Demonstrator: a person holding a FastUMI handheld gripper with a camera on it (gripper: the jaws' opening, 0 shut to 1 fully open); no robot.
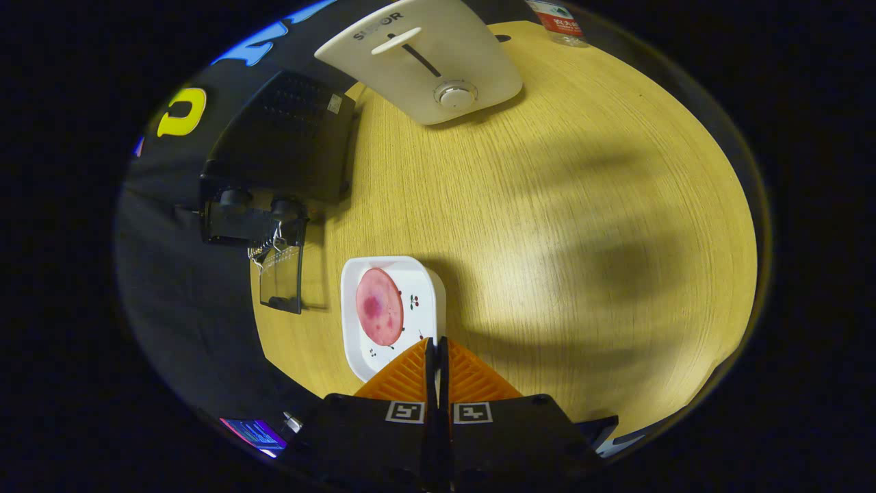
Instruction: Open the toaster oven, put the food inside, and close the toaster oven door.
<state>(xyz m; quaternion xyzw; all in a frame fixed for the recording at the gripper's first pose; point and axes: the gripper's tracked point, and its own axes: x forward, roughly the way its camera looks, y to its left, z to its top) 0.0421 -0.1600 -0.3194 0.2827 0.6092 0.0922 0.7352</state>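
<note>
Gripper view: we look down along the two fingers onto a pale wooden table (561, 226).
Gripper (436, 342): we see its fingers pressed together, tip against tip, with nothing caught between them; the tips hang over the near rim of the plate.
Food: a round pink slice of ham (378, 306), darker at its middle, lies flat on a white square plate (424, 291) with rounded corners and small cherry prints; it sits just ahead of the fingertips and a little to their left.
Toaster oven (277, 161): a black box at the table's left edge, beyond the plate and well apart from it; we see two knobs on its front, and its glass door (282, 277) hangs open, reaching toward the plate's side of the table.
Pop-up toaster (428, 58): a cream body with a slot lever and a round dial, standing at the far side of the table, just beside the oven.
Bottle (561, 24): a clear one with a red label, at the table's far rim, partly cut off.
Light: we note broad soft shadows across the bare wood to the right of the fingers.
</note>
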